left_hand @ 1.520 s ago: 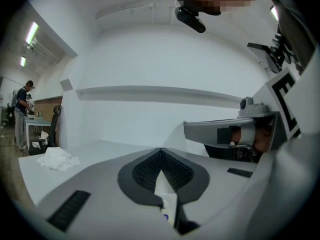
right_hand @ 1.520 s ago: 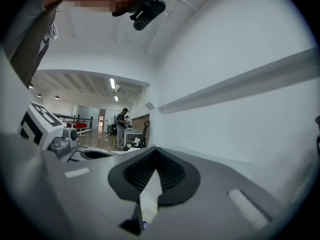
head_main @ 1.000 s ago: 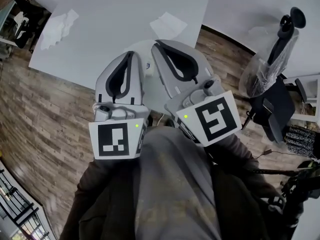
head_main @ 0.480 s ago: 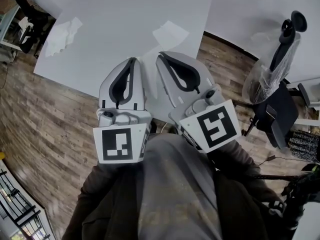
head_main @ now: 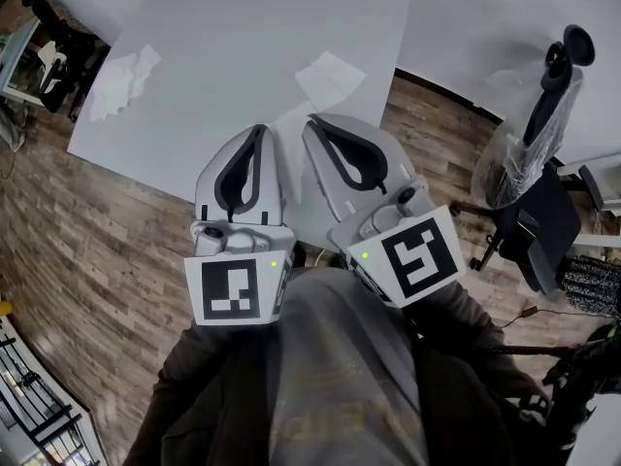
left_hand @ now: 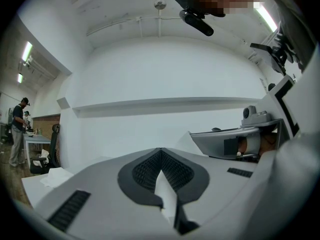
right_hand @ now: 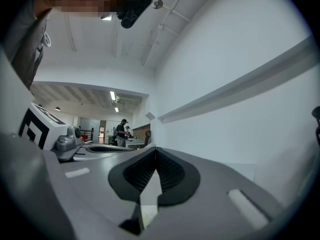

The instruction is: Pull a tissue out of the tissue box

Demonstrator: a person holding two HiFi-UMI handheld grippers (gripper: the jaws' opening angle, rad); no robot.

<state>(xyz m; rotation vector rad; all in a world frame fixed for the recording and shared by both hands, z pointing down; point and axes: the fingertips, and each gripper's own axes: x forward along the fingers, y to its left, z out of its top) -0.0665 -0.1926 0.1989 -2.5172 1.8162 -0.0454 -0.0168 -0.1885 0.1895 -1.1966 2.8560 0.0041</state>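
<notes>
No tissue box shows in any view. A crumpled tissue [head_main: 118,78] lies at the far left of the white table [head_main: 243,37], and a flat tissue [head_main: 330,76] lies near its front right edge. My left gripper [head_main: 259,130] and right gripper [head_main: 311,121] are held side by side close to my body, over the table's near edge and short of both tissues. Both are shut with nothing between the jaws. In the left gripper view the left gripper [left_hand: 160,150] has its tips meeting; in the right gripper view the right gripper [right_hand: 155,149] looks the same.
A black office chair [head_main: 539,202] with a plastic bag [head_main: 514,149] draped on it stands at the right on the wooden floor [head_main: 87,221]. Another chair [head_main: 49,42] is at the far left. A second white table [head_main: 505,37] lies behind. People [right_hand: 121,132] stand far off.
Both grippers have drifted slightly down and right in the head view, staying side by side and shut. The tissues have not moved.
</notes>
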